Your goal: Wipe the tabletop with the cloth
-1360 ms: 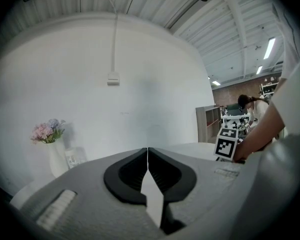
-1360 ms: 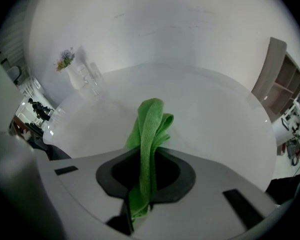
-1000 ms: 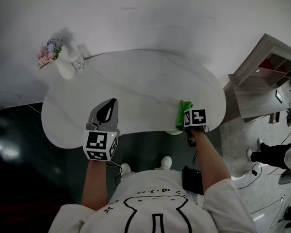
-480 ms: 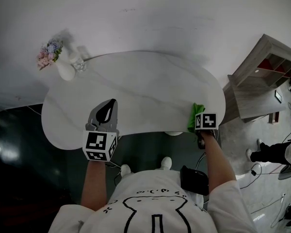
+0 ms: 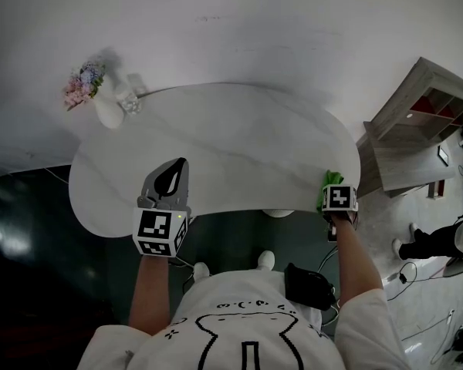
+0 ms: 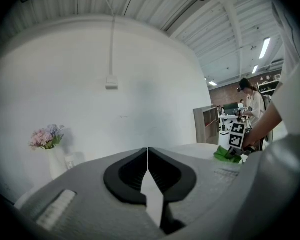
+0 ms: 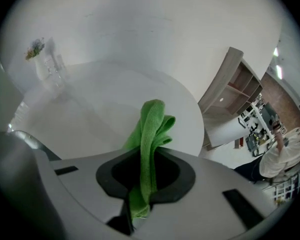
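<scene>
1. The left gripper (image 5: 172,177) hovers at the near edge of the white rounded worktop (image 5: 231,141), its fingers pressed together with nothing between them.
2. The right gripper (image 7: 142,165) clamps a folded green microfibre cloth (image 7: 151,129) at the worktop's near right edge, probably touching it.
3. At the far left stands a white vase of pastel flowers (image 5: 102,108).
</scene>
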{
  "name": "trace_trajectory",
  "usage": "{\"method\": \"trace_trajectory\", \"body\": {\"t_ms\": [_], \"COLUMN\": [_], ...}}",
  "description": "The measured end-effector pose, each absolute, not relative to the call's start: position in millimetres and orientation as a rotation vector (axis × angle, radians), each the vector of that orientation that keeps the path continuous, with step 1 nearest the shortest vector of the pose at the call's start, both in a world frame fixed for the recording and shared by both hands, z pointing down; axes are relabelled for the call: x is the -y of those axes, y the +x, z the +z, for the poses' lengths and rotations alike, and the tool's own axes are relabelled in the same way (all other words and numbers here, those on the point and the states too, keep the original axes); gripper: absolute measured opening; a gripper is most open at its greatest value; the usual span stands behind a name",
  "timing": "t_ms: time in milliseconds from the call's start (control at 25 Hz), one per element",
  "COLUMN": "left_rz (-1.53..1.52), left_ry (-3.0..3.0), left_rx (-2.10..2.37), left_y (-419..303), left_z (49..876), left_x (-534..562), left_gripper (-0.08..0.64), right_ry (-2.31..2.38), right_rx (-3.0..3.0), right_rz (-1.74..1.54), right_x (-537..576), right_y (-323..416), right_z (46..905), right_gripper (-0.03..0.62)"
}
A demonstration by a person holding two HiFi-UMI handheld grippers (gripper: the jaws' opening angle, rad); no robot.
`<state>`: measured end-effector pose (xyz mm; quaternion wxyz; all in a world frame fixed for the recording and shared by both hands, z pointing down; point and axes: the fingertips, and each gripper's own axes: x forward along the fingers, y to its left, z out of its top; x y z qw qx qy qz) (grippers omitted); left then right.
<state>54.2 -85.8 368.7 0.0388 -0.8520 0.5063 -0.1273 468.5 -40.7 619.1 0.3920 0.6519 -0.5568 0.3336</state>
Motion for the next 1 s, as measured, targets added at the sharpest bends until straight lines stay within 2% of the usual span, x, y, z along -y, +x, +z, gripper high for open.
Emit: {"method": "trace_trajectory", "body": {"t_ms": [400, 1000], "left_rz": [-0.347, -0.282], "left_ry": [-2.594, -2.566], "left_rx": [-1.541, -1.545], "left_y": [35, -7], "left_z": [354, 334], "left_x": [83, 84], "left_gripper": [0.018, 0.018], "right_ry": [1.759, 1.898], "right_rx": [1.372, 1.707], "right_rz": [0.633, 0.491], "right_x": [35, 67], "right_y": [478, 387], "right_z": [573, 483], "right_gripper": [0.048, 0.048]}}
